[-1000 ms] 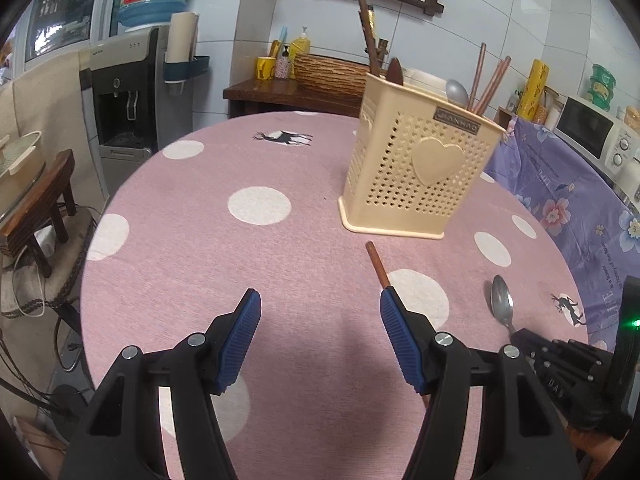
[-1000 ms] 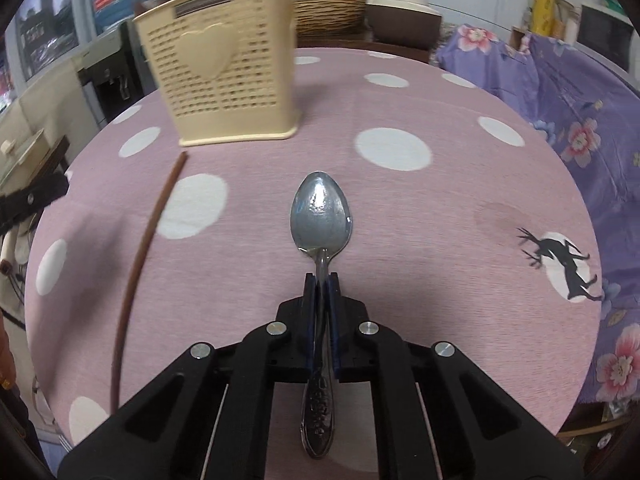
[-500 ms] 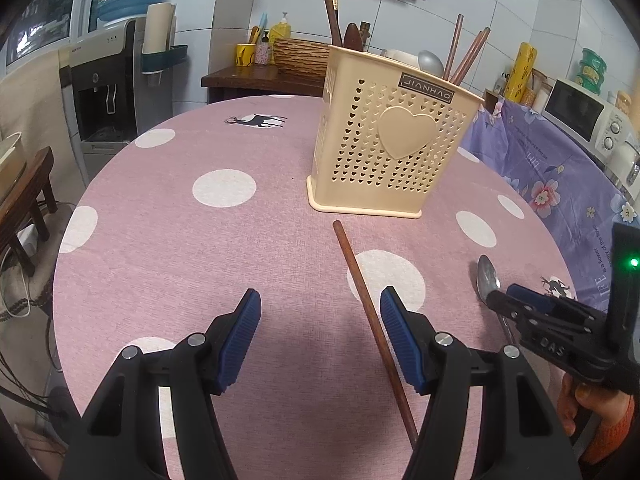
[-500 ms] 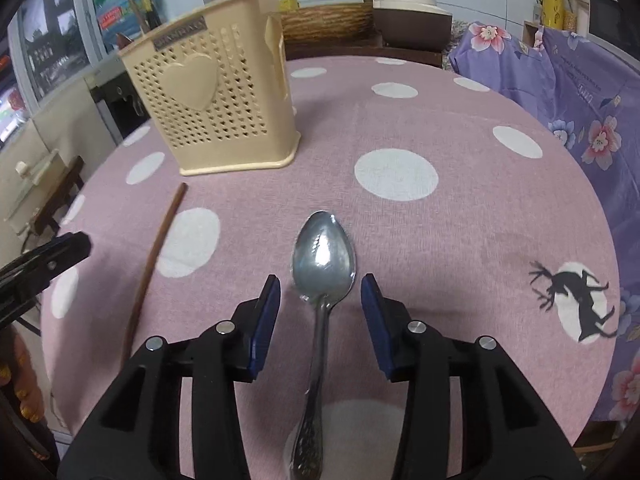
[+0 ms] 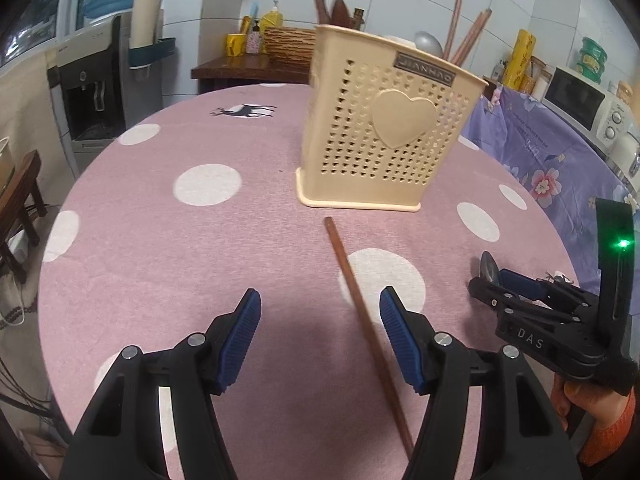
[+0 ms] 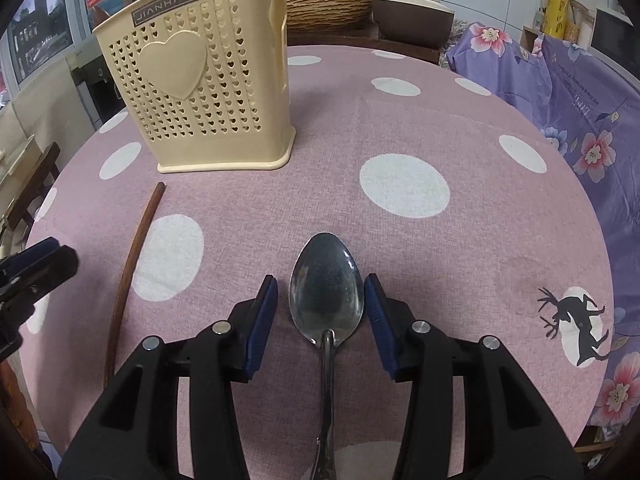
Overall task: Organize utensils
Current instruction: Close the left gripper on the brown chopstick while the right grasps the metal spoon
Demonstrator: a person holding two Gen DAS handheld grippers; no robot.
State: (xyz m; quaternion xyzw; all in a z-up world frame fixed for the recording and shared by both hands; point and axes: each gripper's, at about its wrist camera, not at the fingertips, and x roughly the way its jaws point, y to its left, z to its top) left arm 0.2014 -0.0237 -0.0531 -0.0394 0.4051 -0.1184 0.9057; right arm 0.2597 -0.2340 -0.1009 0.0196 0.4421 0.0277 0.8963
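While right gripper (image 6: pixel 320 312) jaws opening, spoon (image 6: pixel 326 292) lies between, untouched.

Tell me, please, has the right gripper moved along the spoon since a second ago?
Yes. The right gripper let go of the handle and now flanks the spoon bowl, jaws opening, nearer the utensil basket.

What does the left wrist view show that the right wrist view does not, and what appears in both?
Only the left wrist view: utensils standing in the holder, namely chopsticks and a spoon bowl, plus a microwave.

Only the right wrist view: the whole spoon between the opening jaws of the right gripper, untouched by them.

Both: the cream holder, the loose chopstick, the spotted pink tablecloth.
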